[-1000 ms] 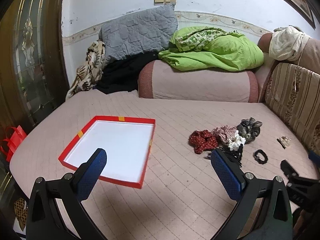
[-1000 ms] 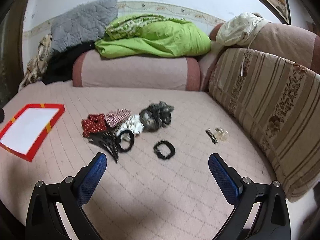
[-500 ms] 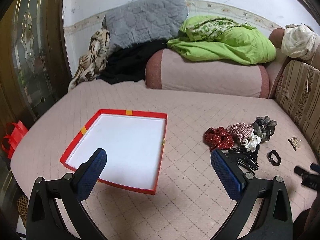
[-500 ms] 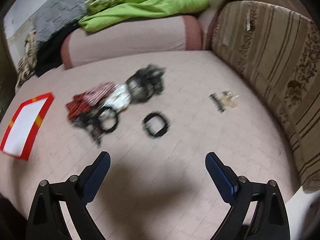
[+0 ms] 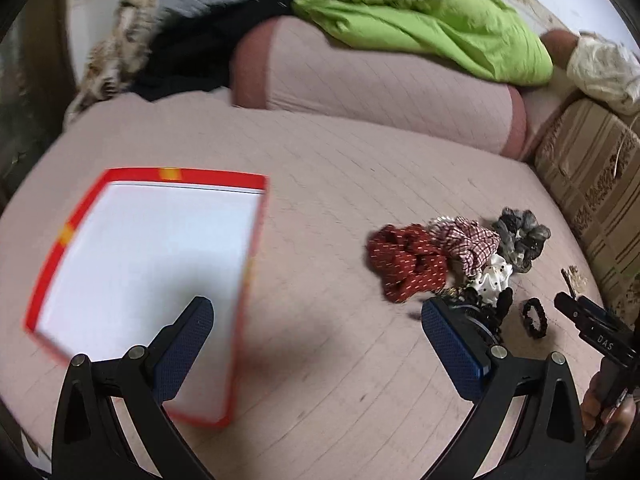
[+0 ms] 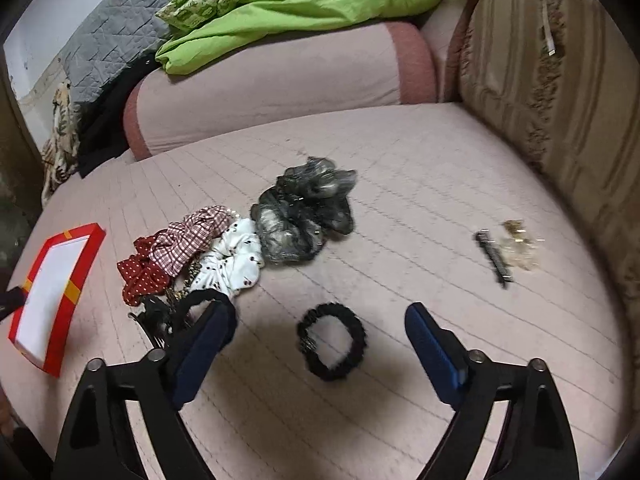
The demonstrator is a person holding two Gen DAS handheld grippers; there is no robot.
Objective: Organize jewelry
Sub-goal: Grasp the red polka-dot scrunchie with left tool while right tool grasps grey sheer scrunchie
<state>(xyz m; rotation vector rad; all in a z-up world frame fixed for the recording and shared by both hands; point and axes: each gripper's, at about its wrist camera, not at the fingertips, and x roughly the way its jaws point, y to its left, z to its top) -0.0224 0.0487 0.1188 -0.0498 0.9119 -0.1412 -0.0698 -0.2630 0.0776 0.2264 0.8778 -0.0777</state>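
From the left wrist the red tray (image 5: 152, 280) with its white floor fills the near left of the pink quilted sofa seat (image 5: 340, 184), and the other tool shows at the far right edge with fingers (image 5: 604, 412) wrapped round its handle; the right wrist catches only a slice of that tray (image 6: 56, 300) at its left border but shows the small things far more sharply. The left hand-held gripper (image 5: 316, 344) hangs above the seat with its jaws wide apart and nothing between them, one blue pad over the tray's near corner. The right hand-held gripper (image 6: 320, 344) has just been narrowing its jaws, though they stand well apart and grip nothing; the black hair tie (image 6: 331, 341) lies flat on the seat right between the two pads, touching neither. Just left of it sits the heap: red dotted scrunchie (image 6: 140, 276), checked scrunchie (image 6: 192, 236), white cherry-print scrunchie (image 6: 232, 260), grey sheer scrunchie (image 6: 304, 212), and a black claw clip (image 6: 156, 320) partly hidden behind the left pad. A black hair comb (image 6: 493, 255) and a gold clip (image 6: 520, 250) lie apart near the striped cushion (image 6: 560, 100). A green blanket (image 6: 304, 4) lies on the bolster behind
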